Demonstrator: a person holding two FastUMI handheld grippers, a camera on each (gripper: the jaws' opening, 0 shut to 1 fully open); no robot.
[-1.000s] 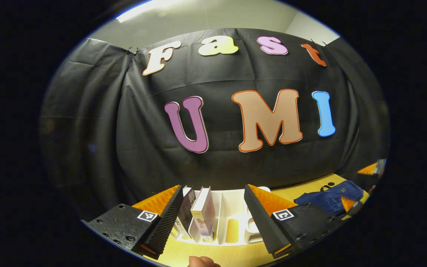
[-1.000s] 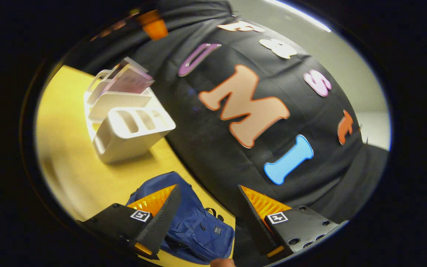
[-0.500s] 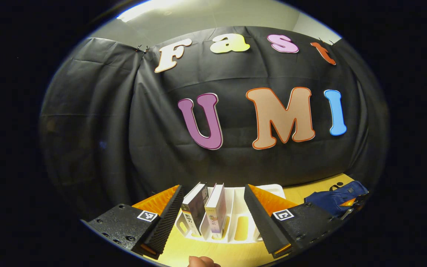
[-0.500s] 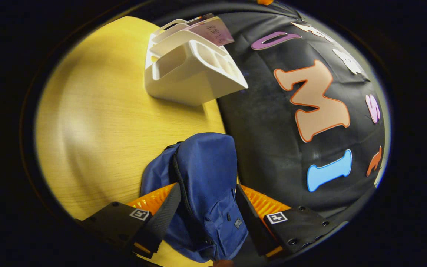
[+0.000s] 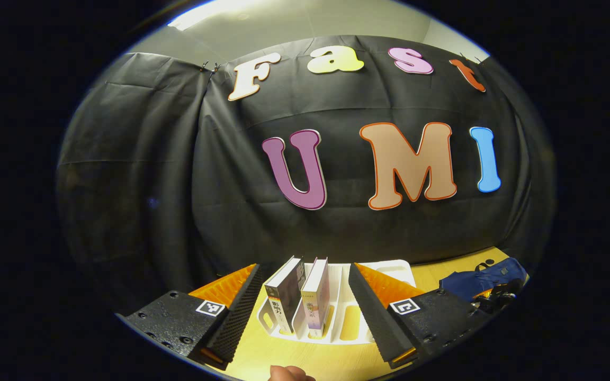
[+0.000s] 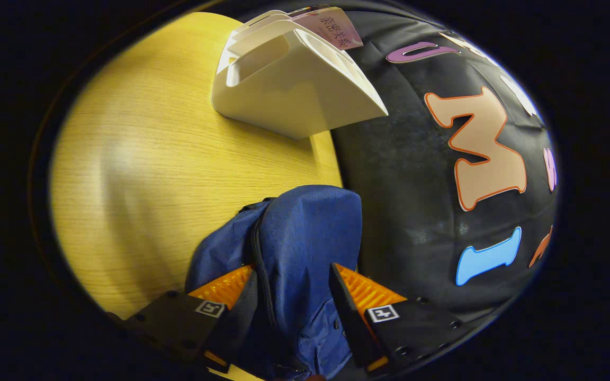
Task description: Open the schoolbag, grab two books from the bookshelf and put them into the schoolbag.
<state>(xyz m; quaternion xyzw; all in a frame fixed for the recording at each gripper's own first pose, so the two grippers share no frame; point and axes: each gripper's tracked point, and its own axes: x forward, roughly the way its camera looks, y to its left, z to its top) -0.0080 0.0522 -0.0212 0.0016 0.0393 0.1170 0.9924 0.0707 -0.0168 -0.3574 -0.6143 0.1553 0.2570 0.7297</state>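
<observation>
We log: left gripper (image 5: 305, 296), jaws wide, holding nothing, facing the bookshelf (image 5: 344, 312) with two upright books (image 5: 305, 293). Right gripper (image 6: 294, 293), jaws apart astride the schoolbag (image 6: 305, 233) on the worktop (image 6: 151, 159); whether they grip it, we cannot tell.
</observation>
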